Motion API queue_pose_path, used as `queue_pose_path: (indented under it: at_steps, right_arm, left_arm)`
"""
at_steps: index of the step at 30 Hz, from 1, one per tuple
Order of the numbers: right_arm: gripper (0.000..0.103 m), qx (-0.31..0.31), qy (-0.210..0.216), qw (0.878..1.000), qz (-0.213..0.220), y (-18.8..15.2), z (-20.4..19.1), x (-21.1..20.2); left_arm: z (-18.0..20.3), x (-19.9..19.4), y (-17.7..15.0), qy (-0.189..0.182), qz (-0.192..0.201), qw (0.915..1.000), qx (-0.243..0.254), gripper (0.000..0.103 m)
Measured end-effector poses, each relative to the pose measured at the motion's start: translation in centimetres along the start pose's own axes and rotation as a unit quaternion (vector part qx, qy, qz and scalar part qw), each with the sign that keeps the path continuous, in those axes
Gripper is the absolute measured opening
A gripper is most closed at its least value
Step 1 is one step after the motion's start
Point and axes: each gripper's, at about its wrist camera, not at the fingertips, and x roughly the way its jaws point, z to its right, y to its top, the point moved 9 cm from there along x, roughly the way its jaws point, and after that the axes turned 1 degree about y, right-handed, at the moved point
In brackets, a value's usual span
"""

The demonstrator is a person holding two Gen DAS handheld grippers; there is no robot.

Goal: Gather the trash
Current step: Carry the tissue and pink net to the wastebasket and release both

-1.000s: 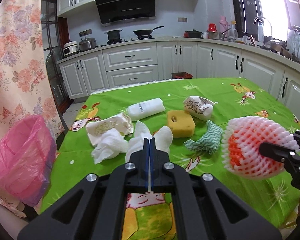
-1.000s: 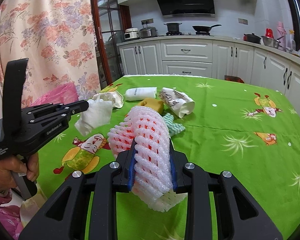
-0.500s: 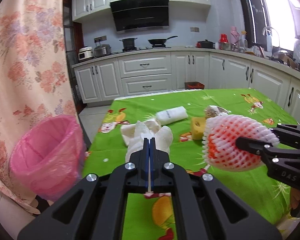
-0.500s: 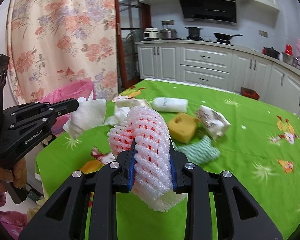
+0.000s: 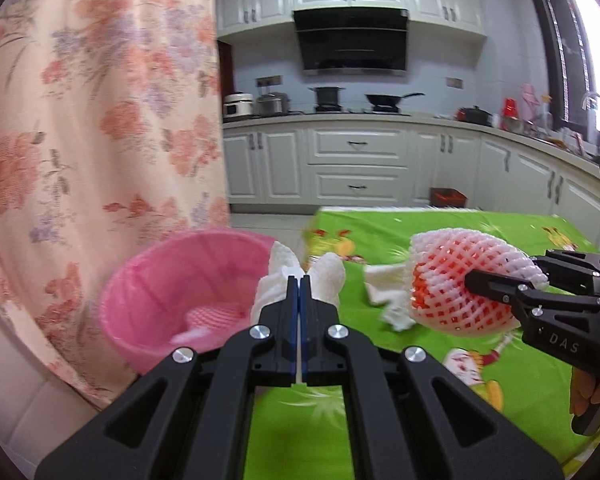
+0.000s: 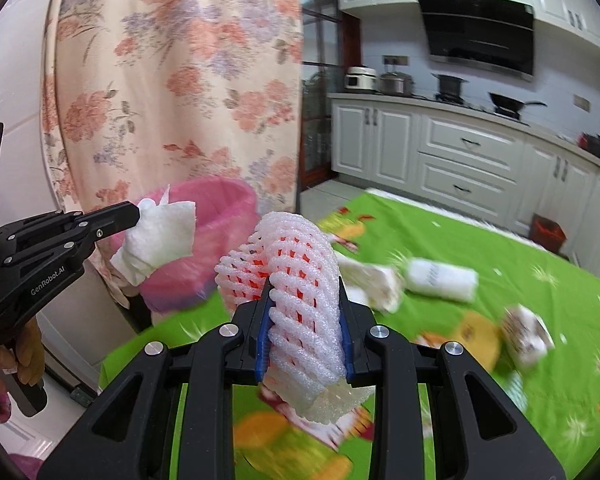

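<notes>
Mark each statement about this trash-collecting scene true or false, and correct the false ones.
1. The left gripper holds a crumpled white tissue. True.
2. The right gripper is open and holds nothing. False: its fingers are shut on a white foam fruit net.
3. The bin is lined with a pink bag. True.
4. The tablecloth is plain blue. False: it is green with cartoon prints.
5. The foam fruit net lies inside the bin. False: it is held above the table.
</notes>
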Motion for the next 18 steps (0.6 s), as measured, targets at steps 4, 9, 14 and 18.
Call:
queue_pose_path:
  at_steps: [4,9,14,18]
  right_arm:
    - [0.028,-0.013,0.019,1.000,0.003,2.1,-2.3,1.9]
    - [0.028,-0.021,0.041,0.999,0.009,4.7,-4.9,4.0]
    - [0.028,-0.024,0.059,0.998,0.014,7.2,-6.7,6.2]
    - [0.028,-0.012,0.075,0.997,0.010,8.8,-7.6,8.6]
  left_arm:
    - [-3.0,0.1,1.0,0.019,0.007,0.9998,-0.008,0.001]
    - [-6.0,0.8,2.4,0.041,0.012,0.9990,-0.013,0.001]
    - [-8.6,2.0,2.8,0.053,0.005,0.9983,-0.022,0.001]
    - [-10.6,3.6,2.8,0.054,-0.008,0.9977,-0.039,0.001]
